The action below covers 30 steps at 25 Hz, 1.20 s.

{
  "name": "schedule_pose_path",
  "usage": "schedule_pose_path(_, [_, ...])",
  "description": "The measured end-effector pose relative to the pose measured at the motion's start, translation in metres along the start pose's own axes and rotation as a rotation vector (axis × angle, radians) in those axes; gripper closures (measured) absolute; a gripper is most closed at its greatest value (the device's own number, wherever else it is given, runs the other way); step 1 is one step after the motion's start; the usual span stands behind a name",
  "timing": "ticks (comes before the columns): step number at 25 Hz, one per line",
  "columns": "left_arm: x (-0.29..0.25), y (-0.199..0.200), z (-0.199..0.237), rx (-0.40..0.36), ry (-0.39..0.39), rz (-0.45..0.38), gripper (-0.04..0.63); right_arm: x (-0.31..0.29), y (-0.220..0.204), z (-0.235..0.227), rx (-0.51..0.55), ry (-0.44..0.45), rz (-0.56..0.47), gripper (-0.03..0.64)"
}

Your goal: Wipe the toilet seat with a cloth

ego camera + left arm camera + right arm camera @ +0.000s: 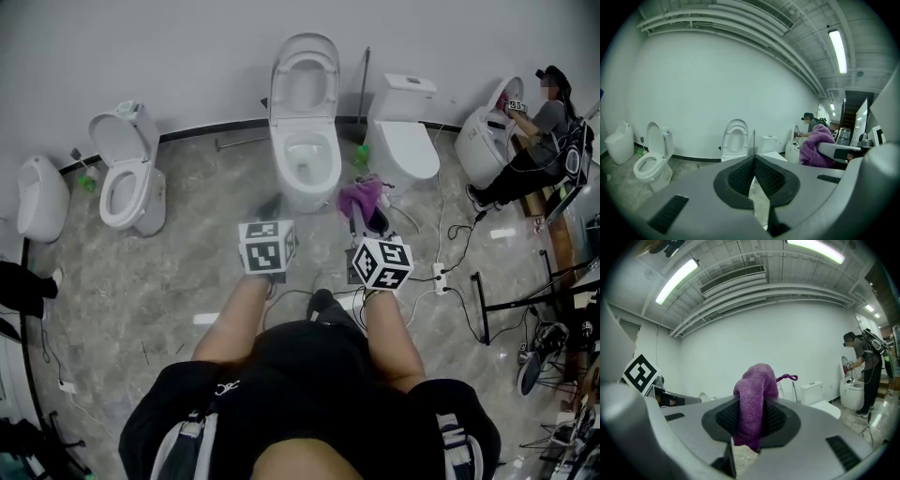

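Observation:
The white toilet [305, 141] stands against the far wall with its lid raised, straight ahead of me. A purple cloth [361, 195] is bunched in my right gripper [366, 214], which hovers by the bowl's right front corner. In the right gripper view the cloth [754, 397] hangs pinched between the pads, with the right gripper [751, 420] shut on it. My left gripper [273, 206] is held in front of the bowl's left side. Its pads meet with nothing between them, so the left gripper [753, 174] is shut. In the left gripper view the toilet [736, 140] lies ahead and the cloth [816, 147] shows at the right.
A second open toilet [127, 173] and a small white fixture [42, 197] stand to the left. A closed toilet [405, 131] stands to the right, with a green brush [361, 155] between. A person [539, 127] works at a far-right toilet [487, 141]. Cables and a power strip [438, 277] lie on the floor.

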<state>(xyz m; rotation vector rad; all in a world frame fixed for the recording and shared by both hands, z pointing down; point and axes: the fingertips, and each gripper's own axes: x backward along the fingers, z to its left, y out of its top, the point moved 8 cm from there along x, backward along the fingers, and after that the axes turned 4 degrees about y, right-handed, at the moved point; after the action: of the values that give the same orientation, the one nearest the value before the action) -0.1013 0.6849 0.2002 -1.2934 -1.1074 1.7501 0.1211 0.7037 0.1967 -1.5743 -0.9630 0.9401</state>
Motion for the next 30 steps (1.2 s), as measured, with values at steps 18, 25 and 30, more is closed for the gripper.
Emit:
schedule_pose_path(18, [-0.187,0.084,-0.061,-0.053,0.146,-0.014,0.598,-0.151,0.034,-0.173,-0.079,0.109,0.017,0.525])
schedule_pose_path(25, [-0.237,0.112,-0.086,-0.060,0.197,-0.058,0.598,-0.187,0.049,-0.227,-0.088,0.159,0.014,0.525])
schedule_pose_path(30, [-0.255,0.110,-0.094,-0.030,0.218,-0.032,0.598,-0.200,0.045,-0.243,-0.094,0.196,0.037,0.525])
